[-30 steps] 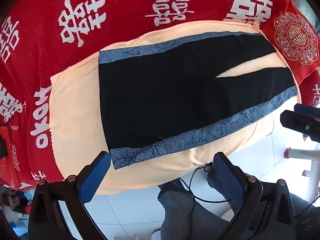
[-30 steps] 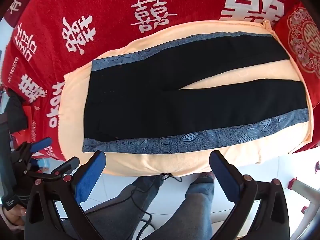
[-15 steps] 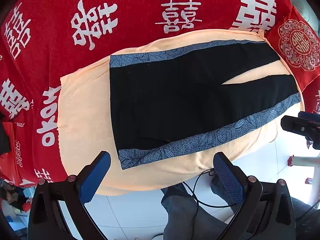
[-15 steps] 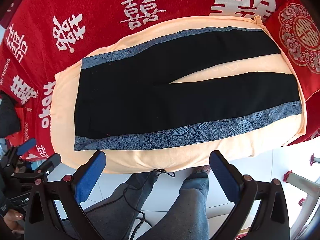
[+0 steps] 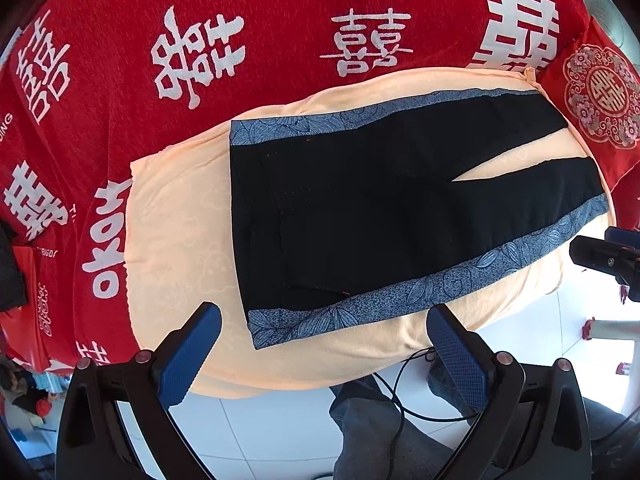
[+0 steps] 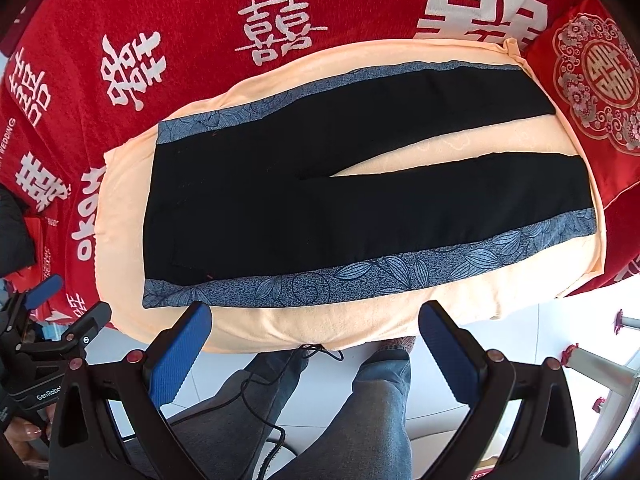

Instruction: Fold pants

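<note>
The pants (image 6: pixel 360 204) lie flat and unfolded on the peach towel (image 6: pixel 360 324) that covers part of the red blanket (image 6: pixel 200 40) — black cloth with a blue patterned stripe down each outer side, waistband toward the towel's left end, the two legs parted in a narrow wedge toward its right end. Both grippers hang off the towel's near edge, over the white floor and the person's jeans (image 6: pixel 372 412): the left gripper (image 5: pixel 326 354) has its fingers spread wide and holds nothing, and the right gripper (image 6: pixel 316 348) is likewise released — neither touches the pants.
</note>
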`<state>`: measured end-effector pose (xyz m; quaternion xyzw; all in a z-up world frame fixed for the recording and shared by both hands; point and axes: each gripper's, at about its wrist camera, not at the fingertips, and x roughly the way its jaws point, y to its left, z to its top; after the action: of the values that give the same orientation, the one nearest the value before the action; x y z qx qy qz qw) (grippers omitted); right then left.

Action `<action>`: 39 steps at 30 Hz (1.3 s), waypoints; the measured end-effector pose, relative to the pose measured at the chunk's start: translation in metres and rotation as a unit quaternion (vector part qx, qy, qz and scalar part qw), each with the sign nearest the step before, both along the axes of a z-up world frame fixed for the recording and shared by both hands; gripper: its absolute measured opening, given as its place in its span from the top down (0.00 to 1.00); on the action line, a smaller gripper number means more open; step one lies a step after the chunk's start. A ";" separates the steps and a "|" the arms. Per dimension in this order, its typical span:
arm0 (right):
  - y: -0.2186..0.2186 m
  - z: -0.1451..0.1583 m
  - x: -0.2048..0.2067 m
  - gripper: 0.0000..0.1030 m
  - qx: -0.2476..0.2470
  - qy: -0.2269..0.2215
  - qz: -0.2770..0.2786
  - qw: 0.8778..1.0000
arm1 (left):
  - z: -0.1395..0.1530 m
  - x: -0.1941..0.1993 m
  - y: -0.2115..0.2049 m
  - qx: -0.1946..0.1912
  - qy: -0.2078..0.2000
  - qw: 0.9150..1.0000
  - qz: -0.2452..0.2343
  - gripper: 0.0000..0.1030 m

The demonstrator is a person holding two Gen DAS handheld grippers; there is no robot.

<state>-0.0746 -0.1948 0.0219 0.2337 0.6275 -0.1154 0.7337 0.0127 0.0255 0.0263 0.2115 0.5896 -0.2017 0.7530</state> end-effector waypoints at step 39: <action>-0.031 -0.013 -0.012 0.00 0.092 -0.041 0.055 0.993 | -0.015 -0.002 0.003 -0.020 0.031 0.986 0.161 0.00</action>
<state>-0.0864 -0.2259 0.0089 0.2694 0.6165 -0.0069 0.7398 0.0109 0.0287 0.0115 0.0924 0.6345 -0.0960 0.7614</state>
